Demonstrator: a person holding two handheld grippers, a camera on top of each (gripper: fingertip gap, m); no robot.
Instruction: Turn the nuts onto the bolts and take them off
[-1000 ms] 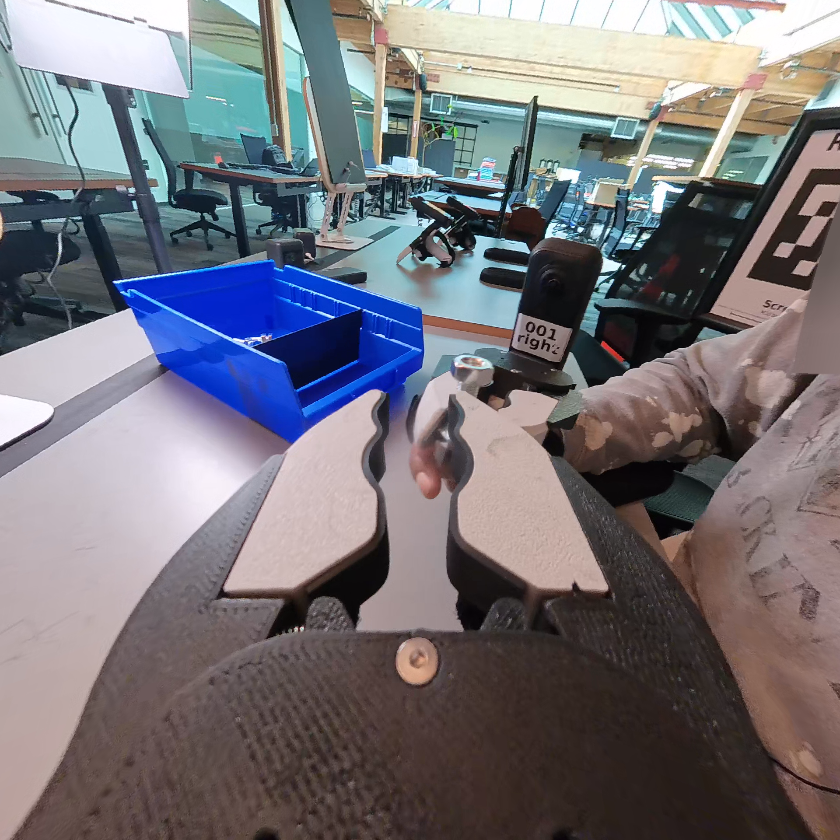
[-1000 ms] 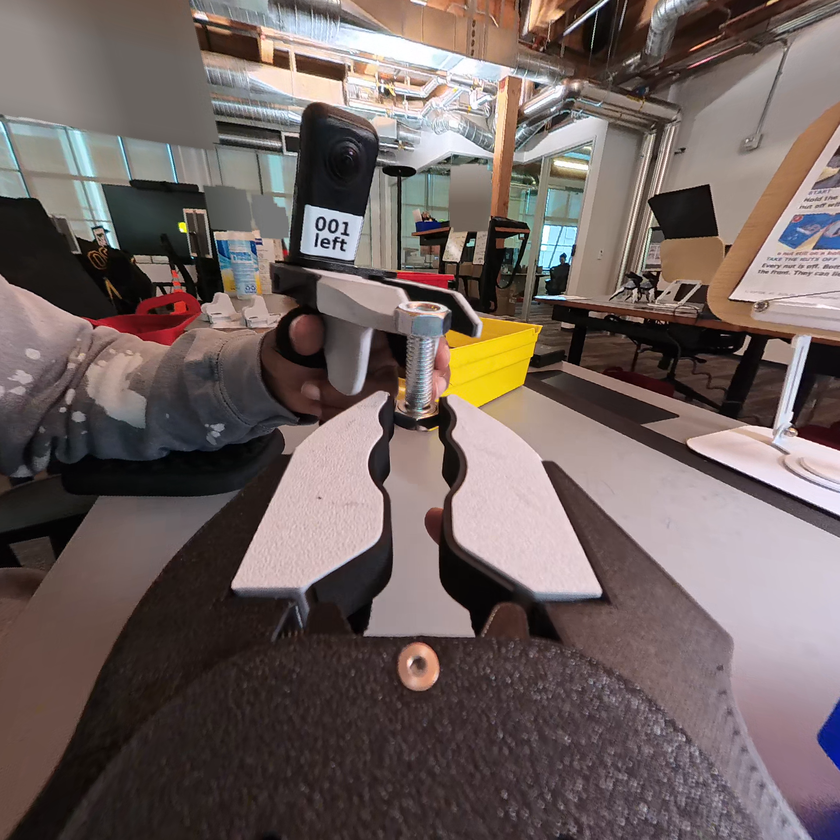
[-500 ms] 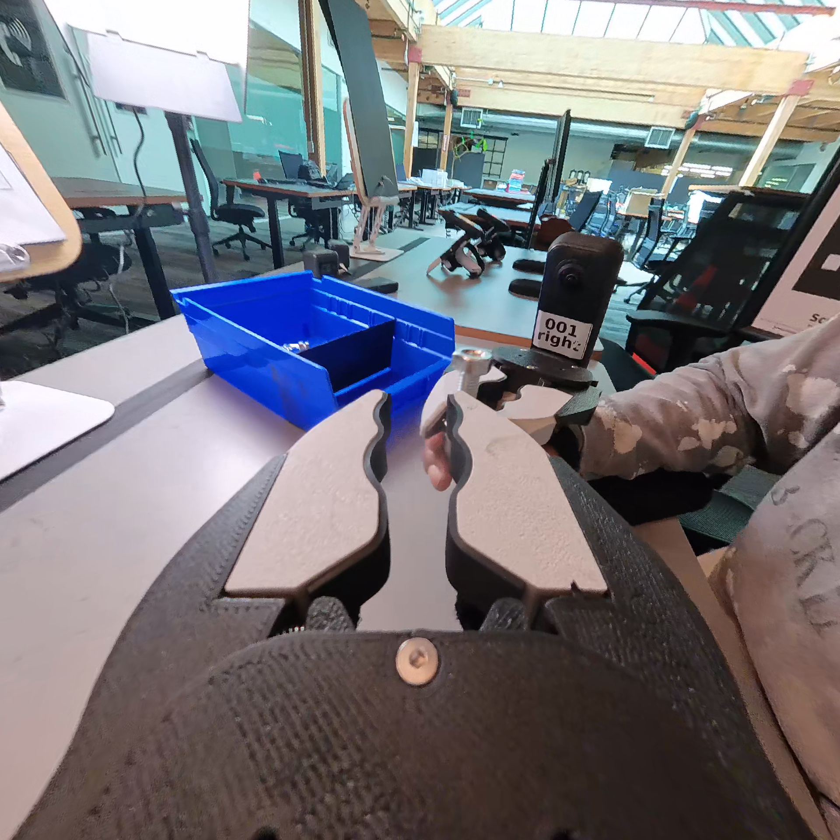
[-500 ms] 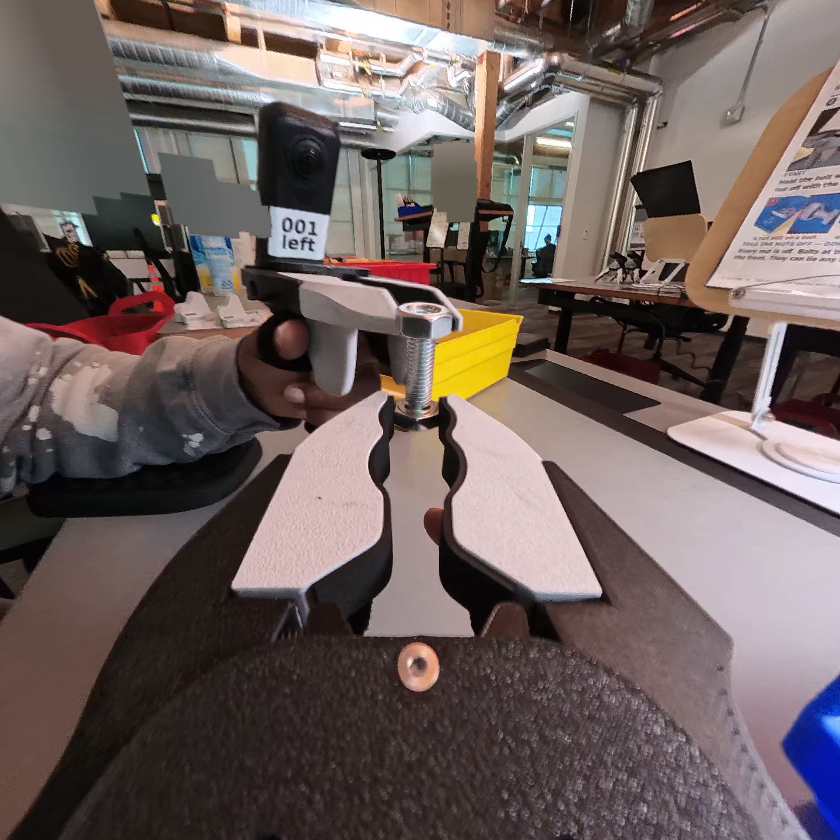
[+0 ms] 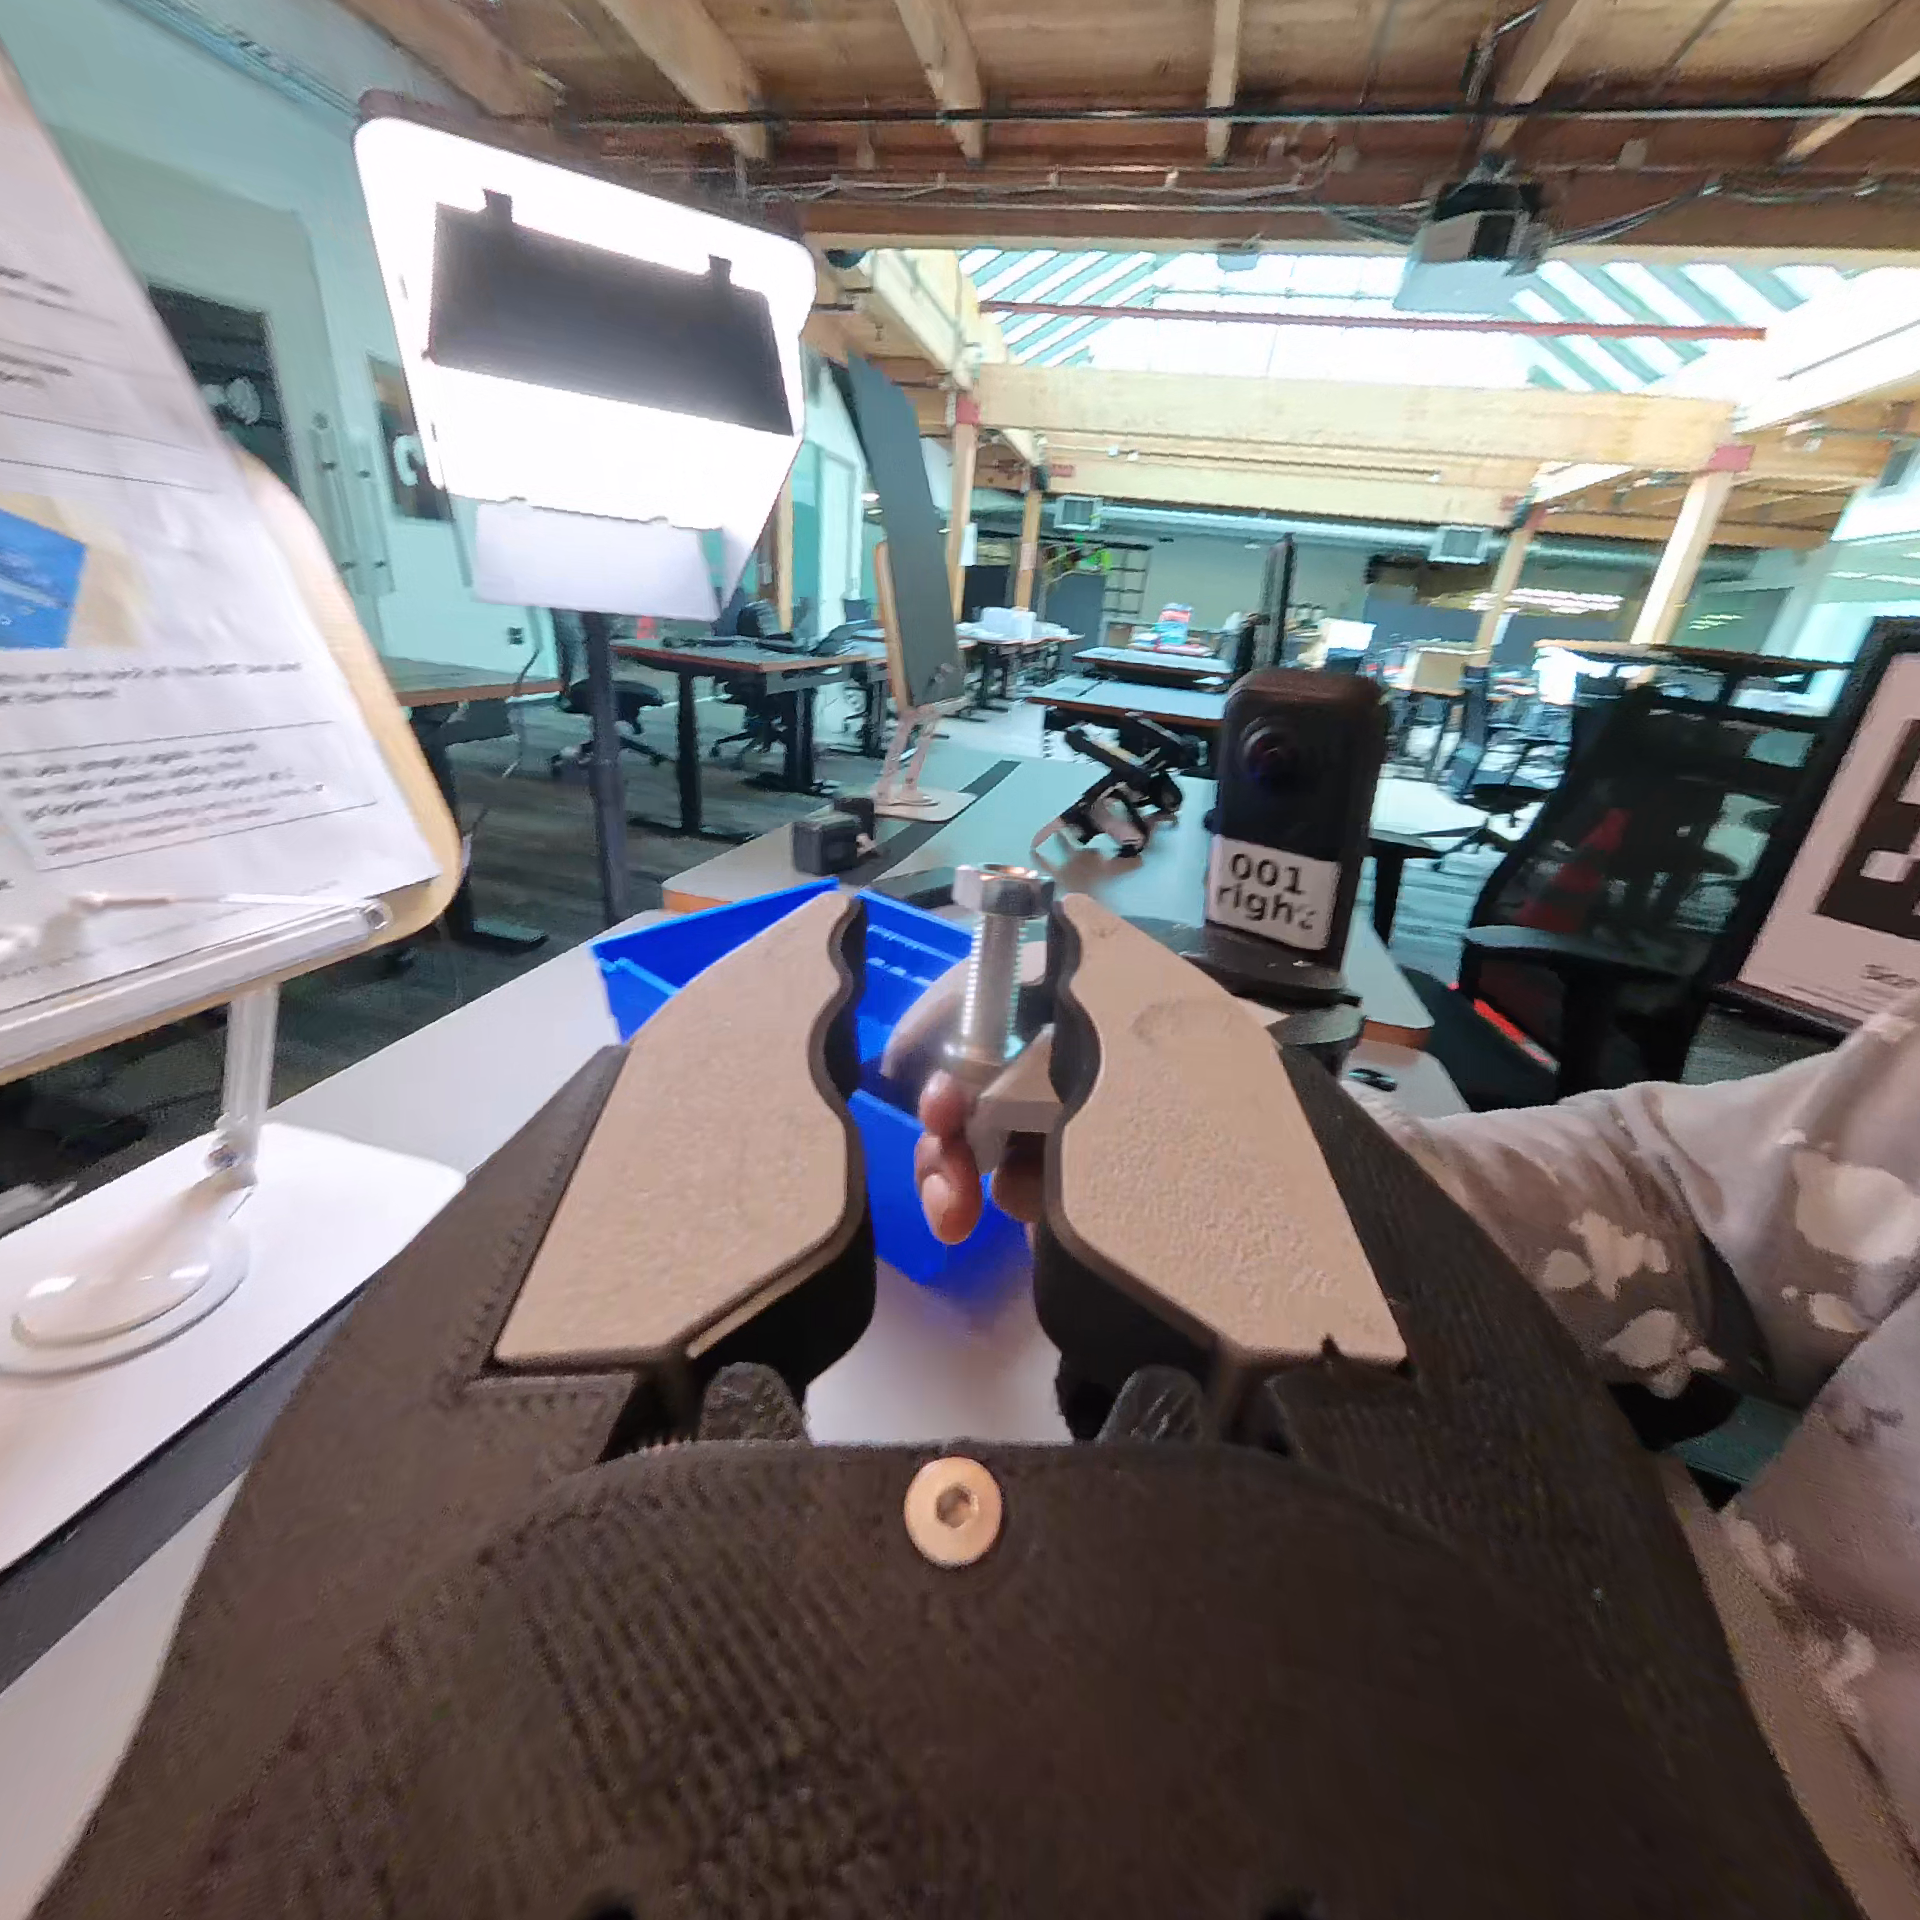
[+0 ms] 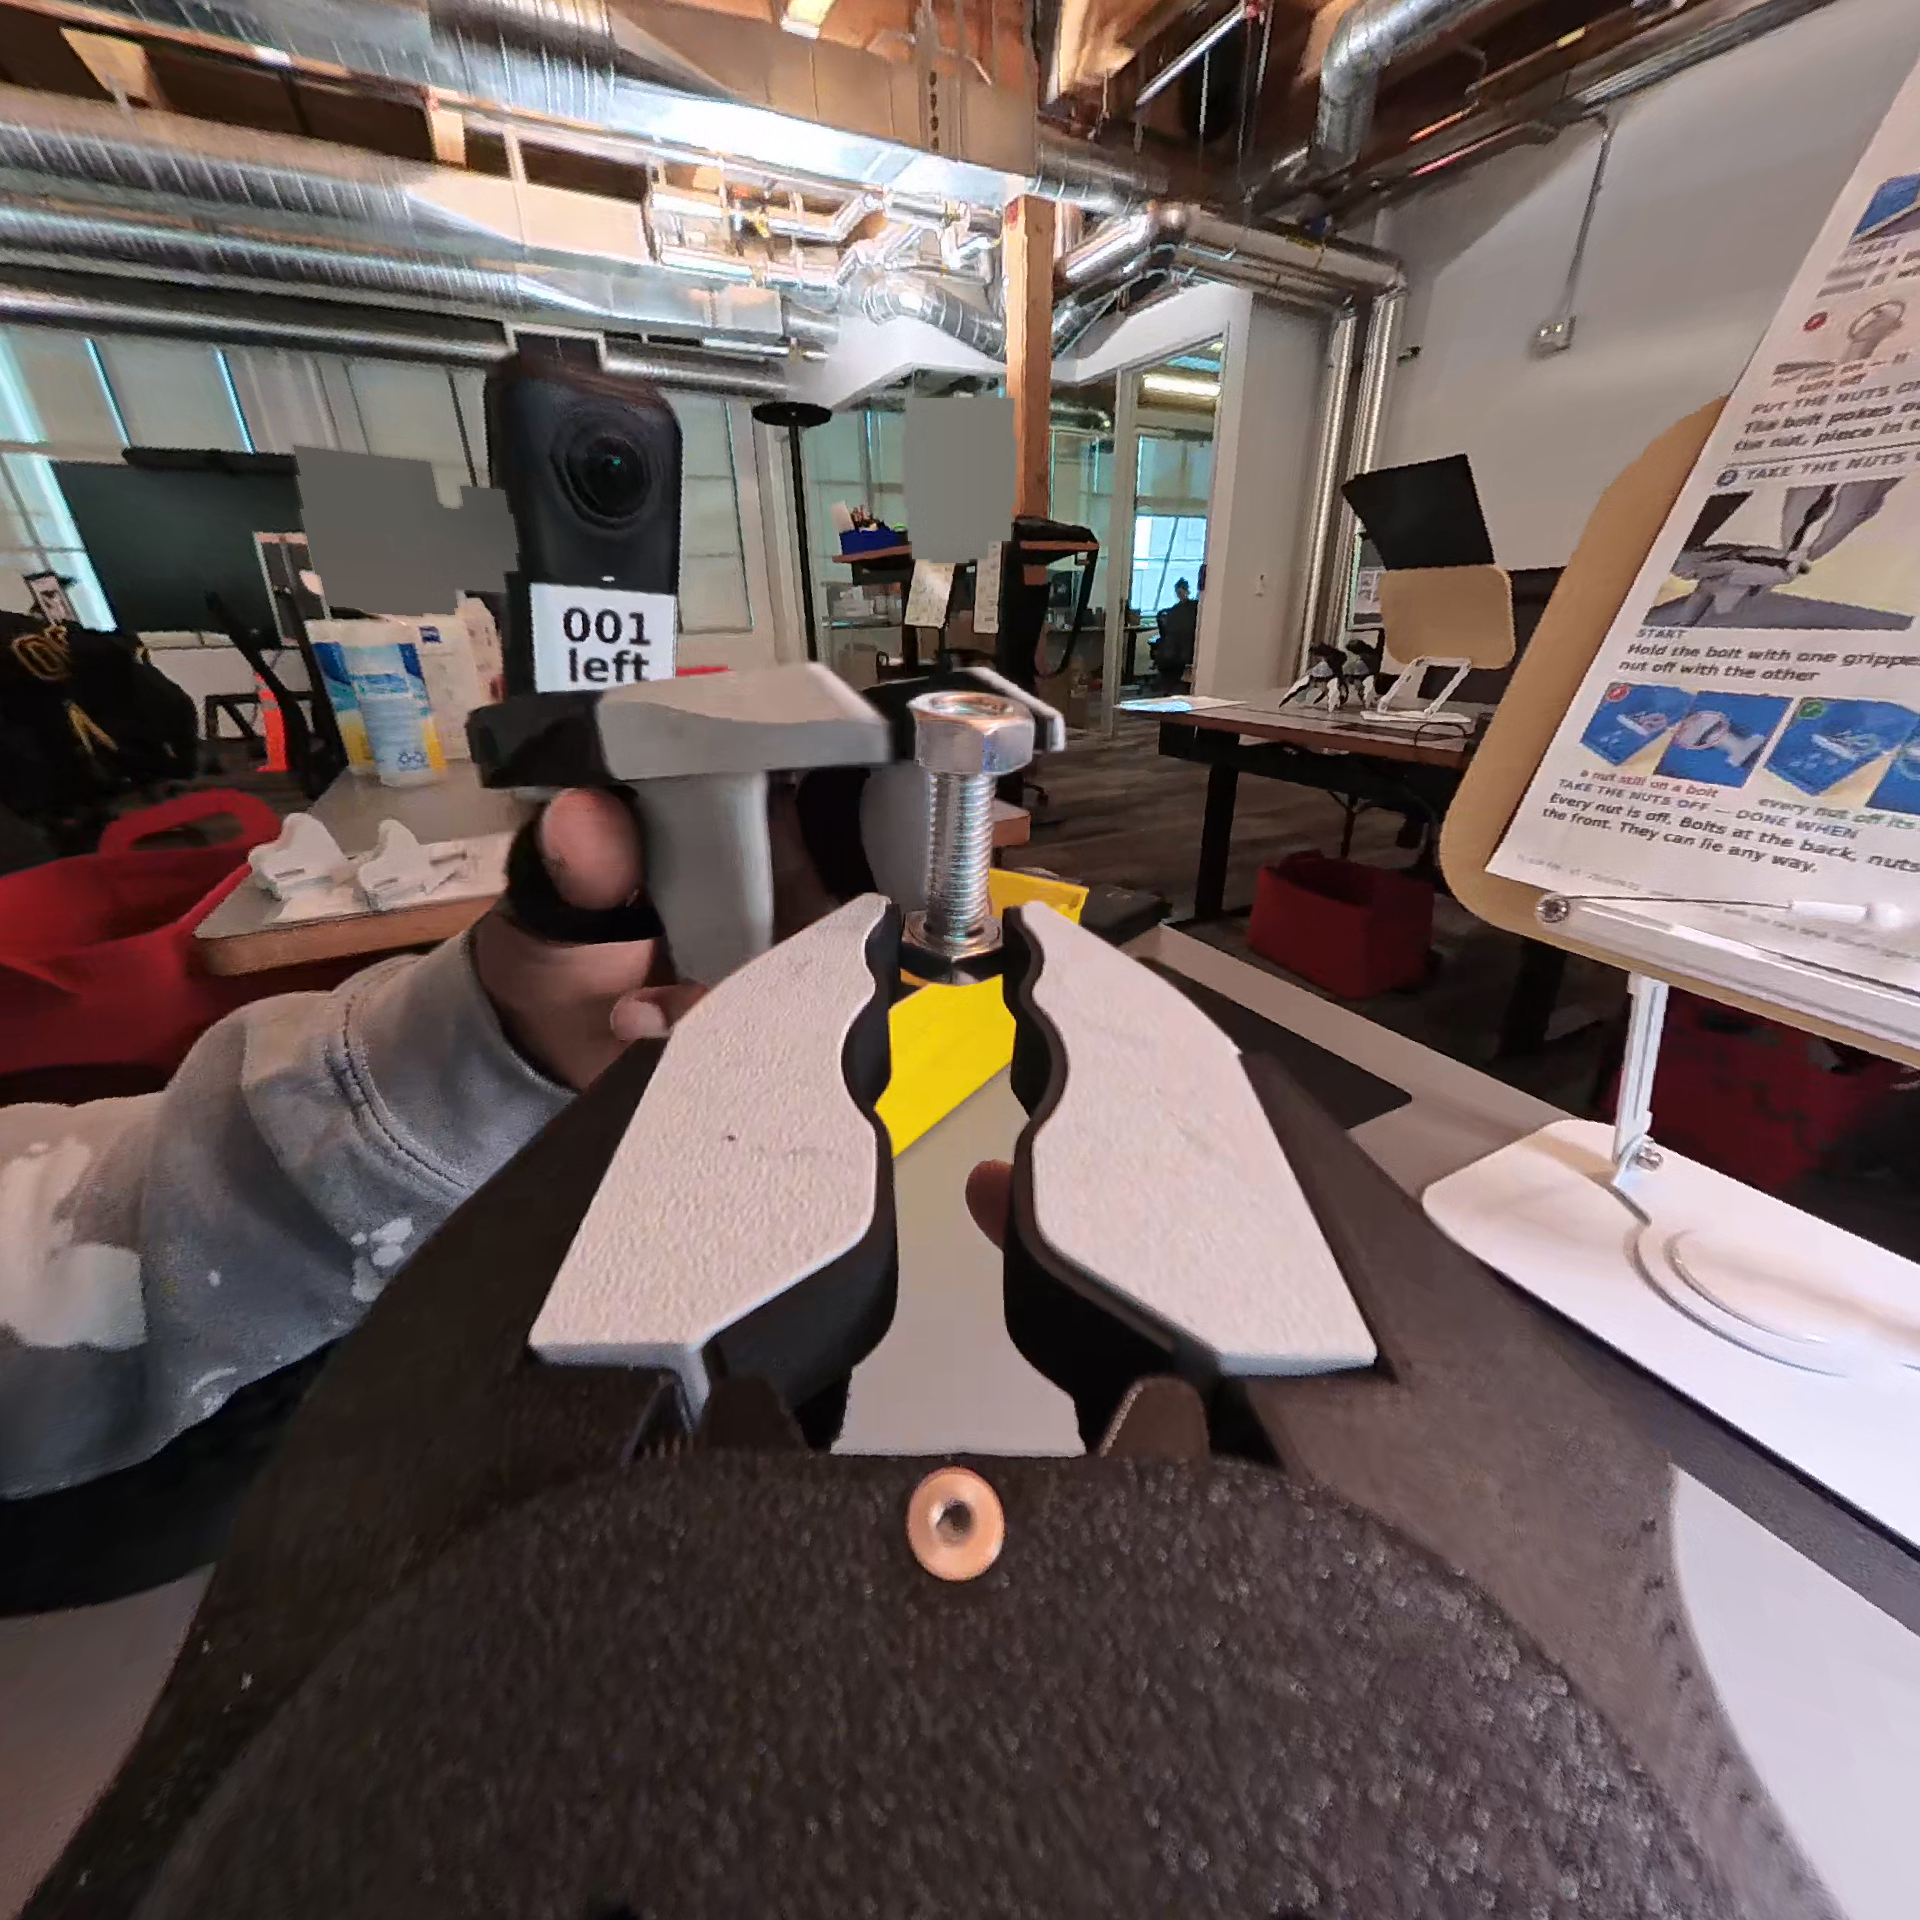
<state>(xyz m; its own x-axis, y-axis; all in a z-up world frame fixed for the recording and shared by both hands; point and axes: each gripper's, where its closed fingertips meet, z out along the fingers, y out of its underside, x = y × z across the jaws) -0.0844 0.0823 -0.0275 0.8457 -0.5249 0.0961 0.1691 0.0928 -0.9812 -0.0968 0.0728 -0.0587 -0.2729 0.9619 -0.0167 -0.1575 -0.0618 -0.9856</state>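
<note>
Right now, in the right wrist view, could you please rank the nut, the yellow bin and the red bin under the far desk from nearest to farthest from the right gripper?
1. nut: between the right gripper fingertips.
2. yellow bin: just beyond, on the table.
3. red bin: far right, on the floor.

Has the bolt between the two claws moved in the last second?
Yes, upward: the bolt now stands above the yellow bin behind it, where earlier it stood level with the bin's rim.
</note>
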